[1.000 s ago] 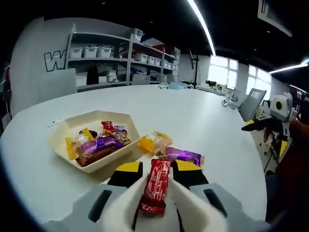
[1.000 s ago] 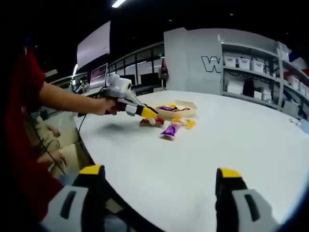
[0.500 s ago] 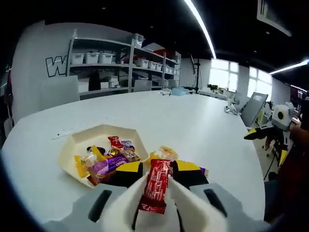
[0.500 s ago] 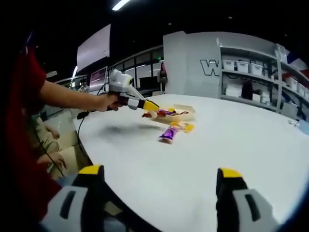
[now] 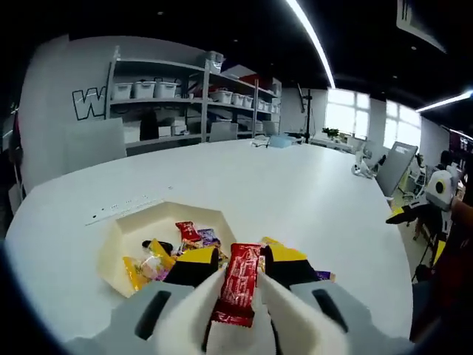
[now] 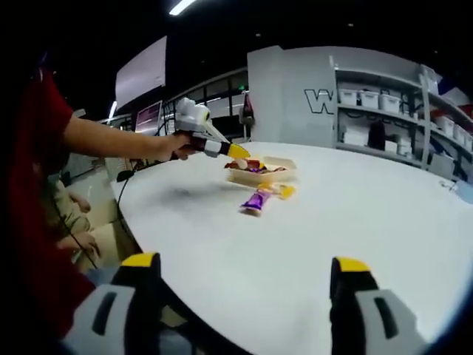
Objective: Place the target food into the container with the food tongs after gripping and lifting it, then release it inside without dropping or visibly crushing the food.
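My left gripper [image 5: 238, 268] is shut on a red wrapped snack bar [image 5: 238, 285], which stands up between its yellow-tipped jaws. It hangs above the near edge of a cream hexagonal container [image 5: 122, 240] holding several wrapped candies [image 5: 188, 233]. In the right gripper view the left gripper [image 6: 238, 152] reaches over the same container [image 6: 279, 169], held by a person's hand [image 6: 162, 146]. A purple packet [image 6: 256, 200] and a yellow packet [image 6: 284, 191] lie on the table beside the container. My right gripper [image 6: 244, 277] is open over the near table edge, far from the food.
The round white table [image 6: 332, 222] stretches wide around the container. Shelving with white bins [image 5: 159, 89] stands at the back. In the left gripper view the right gripper [image 5: 436, 196] shows at the far right edge. A person in a red sleeve [image 6: 33, 170] is at the left.
The left gripper, still holding the red bar, has risen off the table and moved over the container. The right gripper has stayed put and open.
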Demonstrator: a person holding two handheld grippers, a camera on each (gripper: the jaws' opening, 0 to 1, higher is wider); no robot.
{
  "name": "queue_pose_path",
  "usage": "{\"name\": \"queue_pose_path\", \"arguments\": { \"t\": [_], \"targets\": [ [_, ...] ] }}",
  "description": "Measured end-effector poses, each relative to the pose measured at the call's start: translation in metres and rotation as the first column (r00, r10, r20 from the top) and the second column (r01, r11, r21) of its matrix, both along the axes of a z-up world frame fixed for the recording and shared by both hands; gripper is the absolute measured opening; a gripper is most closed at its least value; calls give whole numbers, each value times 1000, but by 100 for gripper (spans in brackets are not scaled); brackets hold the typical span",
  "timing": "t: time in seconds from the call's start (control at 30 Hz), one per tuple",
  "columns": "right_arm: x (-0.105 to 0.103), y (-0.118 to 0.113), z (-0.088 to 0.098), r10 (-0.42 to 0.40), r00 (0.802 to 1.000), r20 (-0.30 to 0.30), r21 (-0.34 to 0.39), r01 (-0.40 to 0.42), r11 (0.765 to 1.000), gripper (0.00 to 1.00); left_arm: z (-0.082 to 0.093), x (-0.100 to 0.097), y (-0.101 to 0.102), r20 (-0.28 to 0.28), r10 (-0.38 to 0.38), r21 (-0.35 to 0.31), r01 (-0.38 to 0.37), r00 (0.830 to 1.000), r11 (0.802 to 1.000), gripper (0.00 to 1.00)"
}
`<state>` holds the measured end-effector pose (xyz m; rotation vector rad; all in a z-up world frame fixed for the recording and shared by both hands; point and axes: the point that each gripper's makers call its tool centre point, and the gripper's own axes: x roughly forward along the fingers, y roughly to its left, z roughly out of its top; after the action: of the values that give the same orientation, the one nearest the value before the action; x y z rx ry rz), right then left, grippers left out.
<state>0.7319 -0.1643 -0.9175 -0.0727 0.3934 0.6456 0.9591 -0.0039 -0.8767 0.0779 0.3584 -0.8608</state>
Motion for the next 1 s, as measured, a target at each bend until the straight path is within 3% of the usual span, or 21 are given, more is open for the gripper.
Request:
{"name": "queue_pose_path", "arguments": {
  "t": [0.5, 0.73, 1.0],
  "targets": [
    [2, -8, -6, -17, 1000, -18, -5, 17, 1000, 94, 4, 27, -6, -1, 24, 7, -24, 1000, 1000, 24],
    [2, -12, -11, -22, 999, -31, -12, 21, 1000, 94, 8, 40, -10, 9, 72, -2, -72, 997, 997, 26],
    [2, -11, -13, -13, 999, -36, -17, 12, 1000, 94, 9, 34, -5, 26, 70, 15, -70, 997, 997, 26]
  ]
}}
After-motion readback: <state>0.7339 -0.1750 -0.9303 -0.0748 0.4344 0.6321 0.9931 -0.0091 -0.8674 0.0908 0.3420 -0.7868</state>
